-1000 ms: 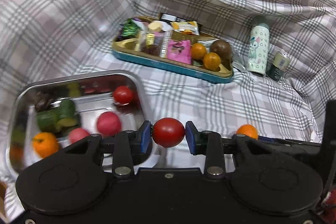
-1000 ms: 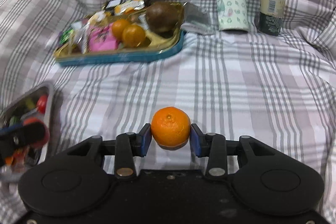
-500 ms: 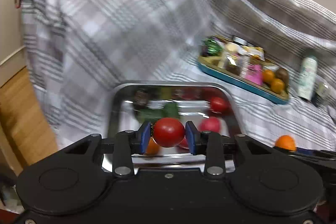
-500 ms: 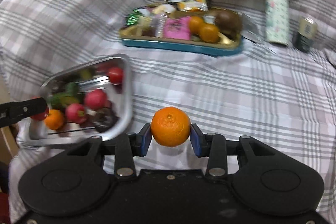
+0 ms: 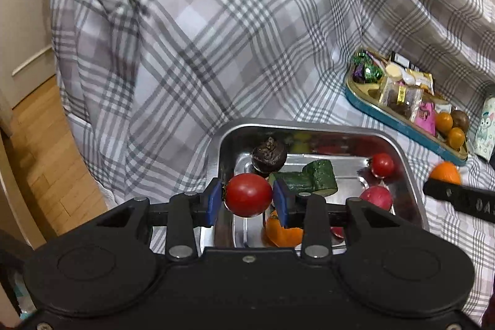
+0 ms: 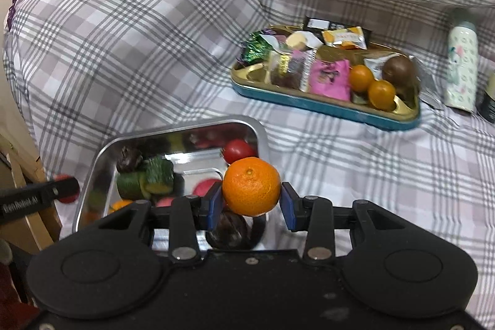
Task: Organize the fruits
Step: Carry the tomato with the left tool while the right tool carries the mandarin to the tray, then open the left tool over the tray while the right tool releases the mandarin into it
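Observation:
My left gripper [image 5: 248,199] is shut on a red tomato [image 5: 248,199] and hangs over the left edge of a steel tray [image 5: 411,184]. In the tray lie cucumber pieces [image 5: 311,177], a small tomato [image 5: 382,164], a pink radish [image 5: 376,197], a dark round fruit [image 5: 268,156] and an orange piece [image 5: 283,232]. My right gripper [image 6: 251,202] is shut on a mandarin [image 6: 251,186] above the near right corner of the same tray [image 6: 92,175]. The right gripper's mandarin [image 5: 445,172] shows at the right edge of the left wrist view.
A blue and gold snack tray [image 6: 324,109] with wrapped sweets, two small oranges [image 6: 371,85] and a brown fruit [image 6: 399,71] sits further back on the plaid cloth. A white bottle [image 6: 461,57] and a small can [image 6: 488,101] stand right of it. Wooden floor [image 5: 40,150] lies to the left.
Both grippers have swung left toward the steel tray, still holding their fruits. The tomato now hangs at the tray's left edge and the mandarin has risen over its near right corner.

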The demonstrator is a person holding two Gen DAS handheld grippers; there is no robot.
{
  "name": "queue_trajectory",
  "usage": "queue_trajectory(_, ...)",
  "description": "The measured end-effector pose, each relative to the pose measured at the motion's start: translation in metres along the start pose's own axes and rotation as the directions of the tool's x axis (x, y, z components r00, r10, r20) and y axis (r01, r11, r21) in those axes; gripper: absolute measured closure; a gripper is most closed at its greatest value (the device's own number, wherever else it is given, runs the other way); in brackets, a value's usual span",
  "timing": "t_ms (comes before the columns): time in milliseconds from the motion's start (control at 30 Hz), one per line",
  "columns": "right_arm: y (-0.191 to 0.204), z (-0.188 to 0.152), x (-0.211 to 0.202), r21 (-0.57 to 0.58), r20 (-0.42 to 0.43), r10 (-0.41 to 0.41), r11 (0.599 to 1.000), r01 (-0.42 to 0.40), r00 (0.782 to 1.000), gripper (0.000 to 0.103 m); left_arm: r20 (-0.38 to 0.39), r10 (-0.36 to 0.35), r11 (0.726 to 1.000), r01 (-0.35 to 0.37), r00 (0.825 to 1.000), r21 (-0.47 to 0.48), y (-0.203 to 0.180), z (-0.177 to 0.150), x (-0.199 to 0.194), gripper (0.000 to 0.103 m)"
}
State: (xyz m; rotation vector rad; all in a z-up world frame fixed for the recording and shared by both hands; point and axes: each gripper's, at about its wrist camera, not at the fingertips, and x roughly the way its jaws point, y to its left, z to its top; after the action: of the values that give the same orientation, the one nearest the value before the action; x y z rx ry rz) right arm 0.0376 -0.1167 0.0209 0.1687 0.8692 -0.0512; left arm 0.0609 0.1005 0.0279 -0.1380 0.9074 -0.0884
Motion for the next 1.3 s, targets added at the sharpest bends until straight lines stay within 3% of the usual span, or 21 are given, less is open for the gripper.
queue_trajectory(567,0.023,0.022,0.054,-0.025,-0.023,0.010,1.000,-0.011,1.000,0.060,-0.020,0.023,0.999,-0.023,1.000,0.022,0.000,-0.008,0.019,0.058)
queue_trajectory(933,0.019,0.019,0.036,-0.031,0.028,-0.004,1.000,0.005,1.000,0.060,0.013,0.032,0.998,-0.032,0.999,0.045,-0.013,-0.009,0.006,0.058)
queue_trajectory(1300,0.003,-0.008,-0.001,-0.031,0.065,-0.057,0.998,0.060,0.996,0.060,0.060,0.027,0.998,-0.031,0.998,0.059,-0.035,-0.026,-0.029,0.058)
